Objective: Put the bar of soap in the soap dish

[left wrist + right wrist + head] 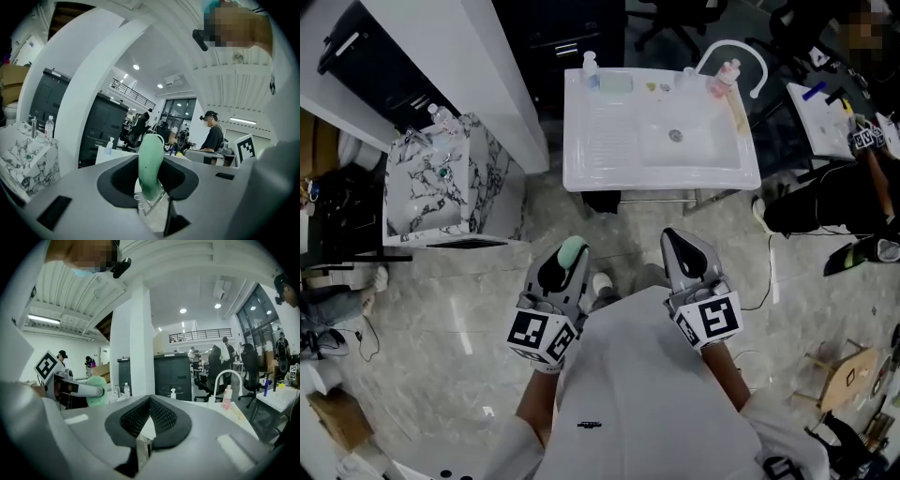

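A pale green bar of soap [573, 250] stands on edge between the jaws of my left gripper [566, 259], which is shut on it and held low in front of the person's body. The soap [151, 164] fills the gap in the left gripper view. To the right, my right gripper [682, 246] is shut with nothing in it, and its jaw tips meet [149, 414]. The right gripper view shows the soap [97, 391] at its left. Ahead on the floor stands a white sink unit [581, 150] with a light blue-green soap dish [616, 83] at its back left.
A white faucet [741, 52], a pink bottle [723, 79] and a small pump bottle [591, 66] line the sink's back edge. At the left are a marble-patterned cabinet [441, 187] and a white pillar [478, 66]. Another person [848, 202] is at the right.
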Demonstrator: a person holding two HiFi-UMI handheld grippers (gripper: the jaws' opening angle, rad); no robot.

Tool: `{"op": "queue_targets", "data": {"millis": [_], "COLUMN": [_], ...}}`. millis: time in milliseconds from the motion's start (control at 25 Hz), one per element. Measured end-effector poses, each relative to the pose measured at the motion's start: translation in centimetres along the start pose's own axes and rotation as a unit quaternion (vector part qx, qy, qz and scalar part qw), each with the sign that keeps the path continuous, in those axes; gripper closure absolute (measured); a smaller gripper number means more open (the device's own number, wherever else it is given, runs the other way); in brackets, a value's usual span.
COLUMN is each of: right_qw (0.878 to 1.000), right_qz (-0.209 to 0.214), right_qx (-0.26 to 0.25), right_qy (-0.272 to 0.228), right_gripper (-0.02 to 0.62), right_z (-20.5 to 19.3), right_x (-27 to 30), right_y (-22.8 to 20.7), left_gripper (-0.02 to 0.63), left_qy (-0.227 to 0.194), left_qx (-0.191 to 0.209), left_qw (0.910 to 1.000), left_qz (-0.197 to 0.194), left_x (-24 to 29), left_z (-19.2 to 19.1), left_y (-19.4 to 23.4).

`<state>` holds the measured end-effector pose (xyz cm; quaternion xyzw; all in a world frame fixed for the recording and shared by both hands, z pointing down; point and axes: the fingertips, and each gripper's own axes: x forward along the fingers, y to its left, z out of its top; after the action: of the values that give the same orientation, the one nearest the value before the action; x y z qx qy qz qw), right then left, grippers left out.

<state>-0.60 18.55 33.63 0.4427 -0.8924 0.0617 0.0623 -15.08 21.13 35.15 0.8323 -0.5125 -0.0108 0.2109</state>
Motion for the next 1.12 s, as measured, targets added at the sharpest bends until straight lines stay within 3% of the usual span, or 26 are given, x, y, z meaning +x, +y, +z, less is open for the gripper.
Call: {"op": "queue_targets", "data": {"millis": [320, 640, 1120], "right_qw": [1.0, 1.0, 0.999], "right_qz": [-0.01, 0.012, -0.017], "right_qx": [0.02, 0.02, 0.03], "right_qy": [0.016, 0.016, 0.002], "right_gripper": [0.584, 0.584, 0.584], "right_z": [-1.4, -1.1, 0.6], "right_x": [2.6, 5.6, 13.2], "right_y": [-1.1, -2.0, -9.8], "left_gripper": [0.488, 0.488, 0.488], "left_qy": [0.011, 0.013, 0.044], "left_qx": [-0.013, -0.007, -0.002], "left_qw": [0.9998, 0.9998, 0.999], "left_qz": [0.006, 0.015, -0.007], "left_x": [1.0, 3.2, 13.6], "left_z": [-0.1, 1.1, 3.8], "left_y": [2.2, 3.3, 6.9]}}
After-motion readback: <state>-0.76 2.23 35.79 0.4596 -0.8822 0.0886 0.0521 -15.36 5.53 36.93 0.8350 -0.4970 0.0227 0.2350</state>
